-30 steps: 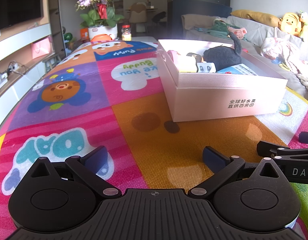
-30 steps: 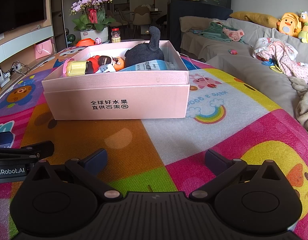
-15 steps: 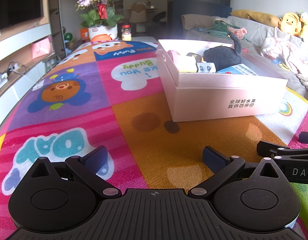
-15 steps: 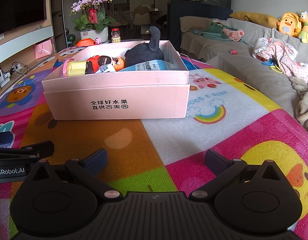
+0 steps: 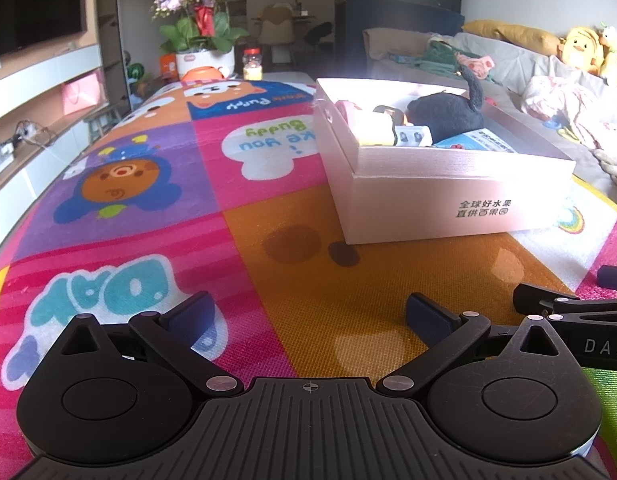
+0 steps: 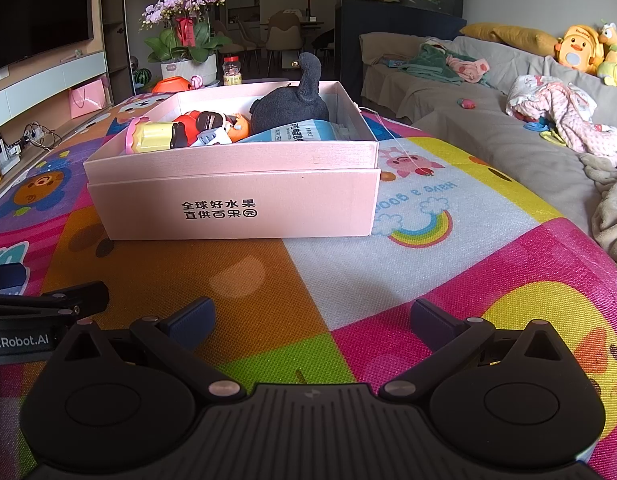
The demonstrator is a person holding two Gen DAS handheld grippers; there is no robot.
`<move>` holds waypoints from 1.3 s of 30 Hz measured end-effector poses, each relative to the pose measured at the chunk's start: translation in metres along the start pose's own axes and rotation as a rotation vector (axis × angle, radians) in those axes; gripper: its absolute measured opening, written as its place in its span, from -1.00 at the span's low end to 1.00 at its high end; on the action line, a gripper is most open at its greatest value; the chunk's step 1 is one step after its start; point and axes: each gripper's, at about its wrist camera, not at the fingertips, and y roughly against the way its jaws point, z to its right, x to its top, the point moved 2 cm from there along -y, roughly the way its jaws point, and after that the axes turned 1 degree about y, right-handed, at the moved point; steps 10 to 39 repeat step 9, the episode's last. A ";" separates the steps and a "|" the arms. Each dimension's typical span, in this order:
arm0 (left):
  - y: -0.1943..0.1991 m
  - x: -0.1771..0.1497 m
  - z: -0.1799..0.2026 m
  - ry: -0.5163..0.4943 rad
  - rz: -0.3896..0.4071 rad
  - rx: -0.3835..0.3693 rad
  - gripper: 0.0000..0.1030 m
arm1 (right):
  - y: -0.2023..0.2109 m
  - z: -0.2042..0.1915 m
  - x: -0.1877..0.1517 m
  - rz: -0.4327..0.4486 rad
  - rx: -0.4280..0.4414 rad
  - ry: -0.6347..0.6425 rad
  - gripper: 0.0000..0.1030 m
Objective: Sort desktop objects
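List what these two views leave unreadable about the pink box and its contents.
- Box floor: pink box, right wrist view, hidden by its near wall.
- Blue packet: print too small; lower part behind the wall.
- Dark plush toy: left wrist view, base hidden by the box wall.
- Far inner wall: left wrist view, washed out by glare.

pink box [image 6: 236, 196], toys inside, on mat

Left gripper [image 5: 308, 314] and right gripper [image 6: 310, 316] sit side by side, jaws spread, empty.
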 end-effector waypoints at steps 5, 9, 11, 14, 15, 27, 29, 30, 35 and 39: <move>0.000 0.003 -0.002 -0.004 -0.020 -0.015 1.00 | 0.000 0.000 0.000 0.000 0.000 0.000 1.00; 0.000 0.002 -0.001 -0.012 -0.020 -0.011 1.00 | 0.000 0.000 0.000 0.000 0.000 0.000 1.00; 0.000 0.002 -0.001 -0.012 -0.020 -0.011 1.00 | 0.000 0.000 0.000 0.000 0.000 0.000 1.00; 0.000 0.002 -0.001 -0.012 -0.020 -0.011 1.00 | 0.000 0.000 0.000 0.000 0.000 0.000 1.00; 0.000 0.002 -0.001 -0.012 -0.020 -0.011 1.00 | 0.000 0.000 0.000 0.000 0.000 0.000 1.00; 0.000 0.002 -0.001 -0.012 -0.020 -0.011 1.00 | 0.000 0.000 0.000 0.000 0.000 0.000 1.00; 0.000 0.002 -0.001 -0.012 -0.020 -0.011 1.00 | 0.000 0.000 0.000 0.000 0.000 0.000 1.00; 0.000 0.002 -0.001 -0.012 -0.020 -0.011 1.00 | 0.000 0.000 0.000 0.000 0.000 0.000 1.00; 0.000 0.002 -0.001 -0.012 -0.020 -0.011 1.00 | 0.000 0.000 0.000 0.000 0.000 0.000 1.00; 0.000 0.002 -0.001 -0.012 -0.020 -0.011 1.00 | 0.000 0.000 0.000 0.000 0.000 0.000 1.00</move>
